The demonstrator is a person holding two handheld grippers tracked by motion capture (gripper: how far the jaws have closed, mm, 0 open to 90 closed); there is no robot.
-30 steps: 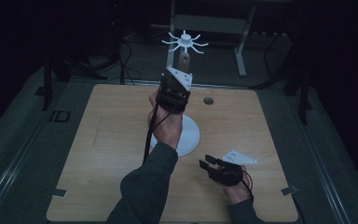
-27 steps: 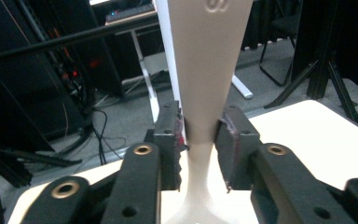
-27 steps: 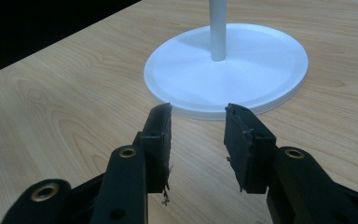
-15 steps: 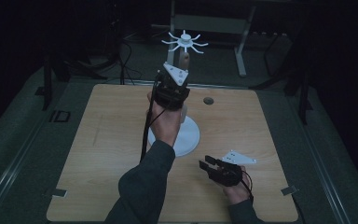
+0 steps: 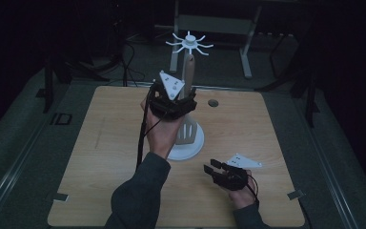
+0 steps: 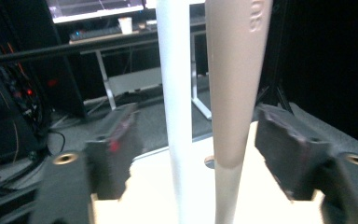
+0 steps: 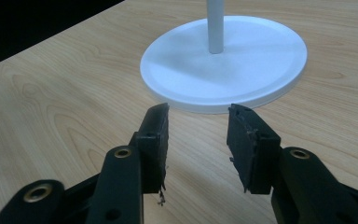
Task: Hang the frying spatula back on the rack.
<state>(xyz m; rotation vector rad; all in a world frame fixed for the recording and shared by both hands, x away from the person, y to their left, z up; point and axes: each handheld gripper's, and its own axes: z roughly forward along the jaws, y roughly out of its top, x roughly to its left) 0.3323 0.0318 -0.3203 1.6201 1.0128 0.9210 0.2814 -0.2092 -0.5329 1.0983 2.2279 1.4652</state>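
From the high view, a beige spatula [image 5: 188, 102] hangs by its handle from one of the white hooks at the top of a white stand [image 5: 189, 44], its slotted blade low over the stand's round base [image 5: 194, 145]; the left gripper [image 5: 174, 102] is up at the handle with its jaws just opened, so hanging the spatula looks done and the step in hand is letting go. The right gripper [image 5: 213, 167] rests low on the wooden table [image 5: 105, 143], just beside the base, its jaws apart and holding nothing. The next move probably calls for drawing the left gripper straight back toward the person without nudging handle or pole, since the hung spatula could swing off its hook. In the left gripper view, the spatula handle [image 6: 235, 79] and the stand's pole [image 6: 177, 107] run upright between the two spread jaws, with clear gaps to the pads on both sides. In the right gripper view, the jaws stand open over bare wood, the base's rim [image 7: 223, 105] close ahead of the tips. There is open tabletop to the left and near edge for pulling away; the far edge lies close behind the stand.
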